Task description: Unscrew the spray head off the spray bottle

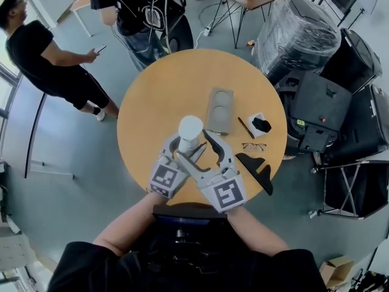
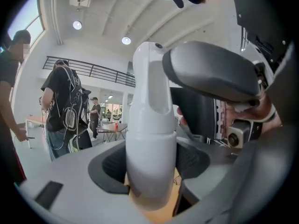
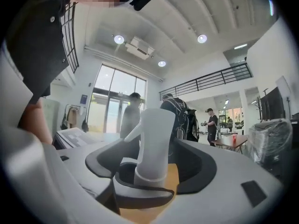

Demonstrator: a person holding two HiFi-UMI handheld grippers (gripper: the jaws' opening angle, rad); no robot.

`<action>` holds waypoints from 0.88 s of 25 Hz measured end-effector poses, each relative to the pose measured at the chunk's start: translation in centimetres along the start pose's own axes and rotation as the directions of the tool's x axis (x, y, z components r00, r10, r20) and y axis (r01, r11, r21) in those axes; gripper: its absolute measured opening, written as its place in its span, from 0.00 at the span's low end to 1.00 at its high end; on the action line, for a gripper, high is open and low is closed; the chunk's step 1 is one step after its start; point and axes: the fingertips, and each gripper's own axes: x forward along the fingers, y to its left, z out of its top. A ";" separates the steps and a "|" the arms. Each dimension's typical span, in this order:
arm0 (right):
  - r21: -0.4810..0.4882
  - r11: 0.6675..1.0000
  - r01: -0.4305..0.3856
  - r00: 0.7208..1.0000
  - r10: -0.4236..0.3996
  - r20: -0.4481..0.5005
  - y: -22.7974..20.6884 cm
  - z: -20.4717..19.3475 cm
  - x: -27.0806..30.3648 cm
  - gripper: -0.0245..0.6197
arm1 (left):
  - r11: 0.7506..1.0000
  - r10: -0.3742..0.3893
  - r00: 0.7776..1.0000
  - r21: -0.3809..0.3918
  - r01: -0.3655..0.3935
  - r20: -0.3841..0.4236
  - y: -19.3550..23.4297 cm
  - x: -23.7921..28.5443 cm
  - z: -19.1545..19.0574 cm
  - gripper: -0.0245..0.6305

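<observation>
**Bottle Clamped, Spray Head Loose Between Open Jaws**

The right tool (image 3: 152,164) has its jaws apart around the spray head (image 3: 155,139). In the right gripper view the white head rises between the dark pads with a gap on each side, so nothing is gripped there. The left tool (image 2: 150,169) is clamped on the spray bottle (image 2: 150,134), its pads pressed against the rounded white body just below the head.

In the head view the bottle stands upright near the centre of the frame, over the near part of the round wooden tabletop (image 1: 152,90). Whether its base rests on the wood cannot be told. The head is still seated on the bottle.

The step in hand appears to be taking hold of the head for a turn. The right tool would do best to close low on the head, near its collar, because the pads could slide off the slanted upper part. Its jaws should sit square to the bottle's upright axis and twist about that axis without tilting. The left tool needs to hold firm, or the body will spin along with the head.

To the right of the bottle and well apart from it lie a grey tray (image 1: 219,109), a pen (image 1: 245,127) and eyeglasses (image 1: 254,146). None of them hinders the twist.
</observation>
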 end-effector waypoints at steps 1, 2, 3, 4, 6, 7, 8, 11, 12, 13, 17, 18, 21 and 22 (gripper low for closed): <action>0.004 1.000 0.000 1.000 0.000 -0.010 0.2 -0.2 0.2 0.57 | 1.000 0.003 1.000 0.008 -0.003 0.002 0.0 0.1 0.1 0.50; 0.011 1.000 -0.003 1.000 0.003 -0.016 0.3 -0.4 0.3 0.57 | 1.000 0.008 1.000 0.019 -0.008 0.003 0.0 0.1 0.2 0.50; 0.016 1.000 -0.004 1.000 0.005 -0.021 0.3 -0.5 0.5 0.57 | 0.999 0.016 1.000 0.032 -0.017 0.004 0.1 0.2 0.2 0.50; 0.016 1.000 -0.003 1.000 0.003 -0.024 0.2 -0.6 0.6 0.57 | 0.999 0.026 1.000 0.042 -0.026 0.004 0.1 0.1 0.3 0.50; 0.014 1.000 0.003 1.000 -0.003 -0.027 0.0 -0.5 0.9 0.54 | 0.998 0.038 0.999 0.047 -0.039 0.003 0.1 0.1 0.4 0.50; 0.016 1.000 0.004 1.000 -0.003 -0.025 -0.2 -0.5 1.0 0.53 | 0.998 0.041 0.999 0.040 -0.041 0.003 0.1 0.2 0.4 0.50; 0.020 1.000 0.002 1.000 -0.001 -0.021 -0.3 -0.5 1.1 0.52 | 0.999 0.041 0.999 0.031 -0.041 0.004 0.0 0.3 0.4 0.50; 0.026 0.999 -0.043 0.999 0.043 0.004 -0.4 -0.3 1.2 0.40 | 1.000 0.024 1.000 0.014 -0.024 0.005 -0.3 0.3 0.3 0.50; 0.029 0.996 -0.082 0.996 0.082 0.018 -0.2 -0.2 1.3 0.38 | 1.000 0.011 1.000 0.009 -0.011 0.005 -0.3 0.3 0.2 0.50; 0.032 0.991 -0.133 0.991 0.132 0.033 0.0 -0.1 1.3 0.38 | 1.000 -0.006 1.000 0.006 0.006 0.006 -0.4 0.2 0.1 0.50; 0.046 0.936 -0.349 0.936 0.347 0.057 1.0 0.1 0.2 0.38 | 0.994 -0.104 0.995 0.022 0.104 0.008 -1.7 -0.7 -0.2 0.50; 0.051 0.915 -0.399 0.916 0.396 0.064 1.3 0.3 -0.2 0.38 | 0.991 -0.132 0.991 0.030 0.131 0.014 -2.2 -0.9 0.0 0.50; 0.073 0.827 -0.557 0.830 0.551 0.088 2.0 0.9 -1.8 0.38 | 0.960 -0.280 0.958 0.040 0.279 0.052 -4.4 -1.5 1.1 0.50; 0.089 0.789 -0.607 0.794 0.600 0.097 2.2 1.0 -2.4 0.38 | 0.937 -0.350 0.935 0.036 0.348 0.060 -5.3 -1.8 1.2 0.50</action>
